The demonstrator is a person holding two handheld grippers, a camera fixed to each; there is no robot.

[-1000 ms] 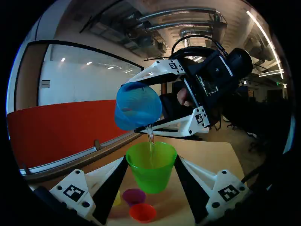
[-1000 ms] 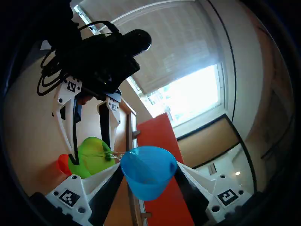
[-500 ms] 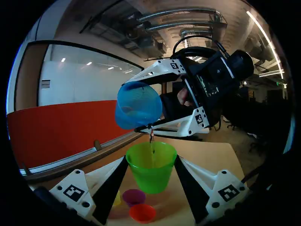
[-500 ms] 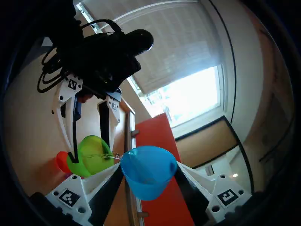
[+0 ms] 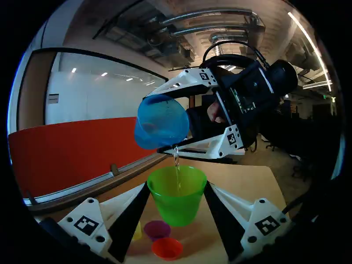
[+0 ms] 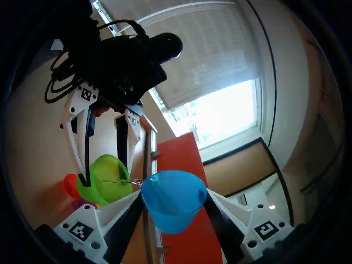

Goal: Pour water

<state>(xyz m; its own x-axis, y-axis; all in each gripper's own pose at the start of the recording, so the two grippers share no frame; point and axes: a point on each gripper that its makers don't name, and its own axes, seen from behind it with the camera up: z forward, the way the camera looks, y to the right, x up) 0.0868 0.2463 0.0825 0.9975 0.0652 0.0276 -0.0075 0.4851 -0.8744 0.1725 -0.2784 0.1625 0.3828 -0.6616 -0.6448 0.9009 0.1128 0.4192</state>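
In the left gripper view my left gripper is shut on a green cup, held upright above the wooden table. Over it hangs a blue cup, tipped on its side in my right gripper, and a thin stream of water falls from its rim into the green cup. In the right gripper view the blue cup sits between my right gripper's fingers, its rim toward the green cup held by my left gripper.
A purple cup, an orange cup and a yellow one stand on the table below the green cup. A red wall panel and a ledge run along the table's left side. A bright window lies beyond.
The blue cup has tipped a little further and the stream has thinned. The green cup has stayed in place.
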